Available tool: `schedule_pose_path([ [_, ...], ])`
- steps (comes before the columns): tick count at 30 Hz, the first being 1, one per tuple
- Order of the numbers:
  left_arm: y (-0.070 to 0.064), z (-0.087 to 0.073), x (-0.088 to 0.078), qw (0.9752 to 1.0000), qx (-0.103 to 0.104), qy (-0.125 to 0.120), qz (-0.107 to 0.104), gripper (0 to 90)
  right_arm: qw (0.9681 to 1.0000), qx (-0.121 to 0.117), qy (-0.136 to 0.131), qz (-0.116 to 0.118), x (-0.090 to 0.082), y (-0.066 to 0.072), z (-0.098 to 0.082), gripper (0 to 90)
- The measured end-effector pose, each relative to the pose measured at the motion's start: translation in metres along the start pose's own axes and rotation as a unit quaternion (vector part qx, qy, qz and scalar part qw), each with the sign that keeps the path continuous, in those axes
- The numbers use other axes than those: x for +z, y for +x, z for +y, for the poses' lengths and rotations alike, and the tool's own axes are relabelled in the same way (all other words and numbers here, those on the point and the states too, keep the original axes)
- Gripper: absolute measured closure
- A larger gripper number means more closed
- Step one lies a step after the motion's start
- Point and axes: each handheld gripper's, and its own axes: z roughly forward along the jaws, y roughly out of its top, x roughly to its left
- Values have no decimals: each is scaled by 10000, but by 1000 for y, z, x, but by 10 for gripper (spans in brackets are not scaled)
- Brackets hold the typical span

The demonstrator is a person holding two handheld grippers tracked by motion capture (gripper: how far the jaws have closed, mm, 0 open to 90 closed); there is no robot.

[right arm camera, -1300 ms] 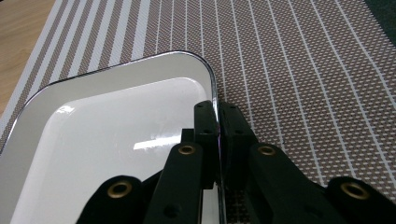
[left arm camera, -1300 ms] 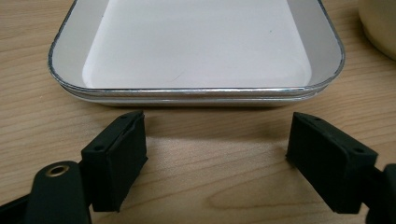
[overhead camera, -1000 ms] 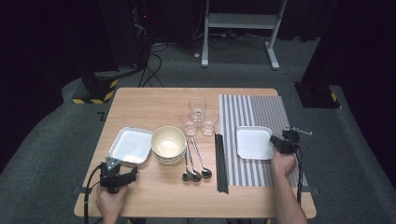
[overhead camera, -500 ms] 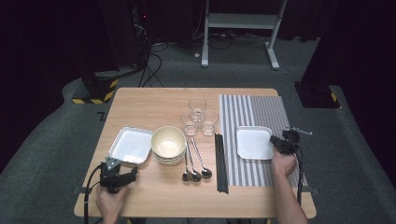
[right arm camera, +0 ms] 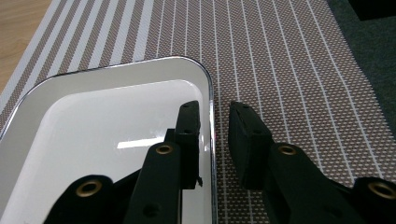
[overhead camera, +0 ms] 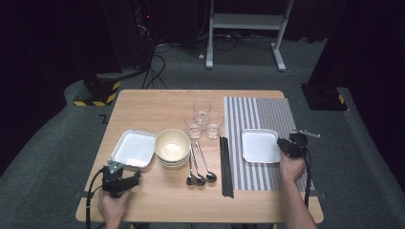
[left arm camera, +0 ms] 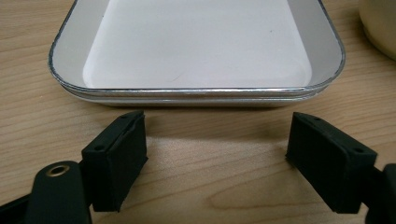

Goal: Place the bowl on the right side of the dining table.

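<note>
A white square tray (overhead camera: 259, 145) lies on the striped placemat (overhead camera: 258, 112) at the right. My right gripper (overhead camera: 286, 145) sits at its right edge. In the right gripper view the tray's (right arm camera: 107, 130) rim runs between the jaws of that gripper (right arm camera: 215, 112), one inside the tray and one over the placemat (right arm camera: 280, 70). The jaws have just been opening and no longer press on the rim. My left gripper (overhead camera: 128, 176) rests on the wood at the front left, open (left arm camera: 217, 140), just short of a second white tray (left arm camera: 205, 42) (overhead camera: 134, 149).
Stacked cream bowls (overhead camera: 172, 145) stand beside the left tray. Three clear glasses (overhead camera: 204, 119) sit behind three spoons (overhead camera: 199, 167). Black chopsticks (overhead camera: 225, 167) lie along the placemat's left edge. The table's right edge is close to my right hand.
</note>
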Motion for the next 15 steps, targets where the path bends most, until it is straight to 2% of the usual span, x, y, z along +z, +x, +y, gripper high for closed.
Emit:
schedule_pose_path([
  [15,0,0,0,10000,-1,0,2,202,9996,-219,-110,166,-9,8,0,720],
])
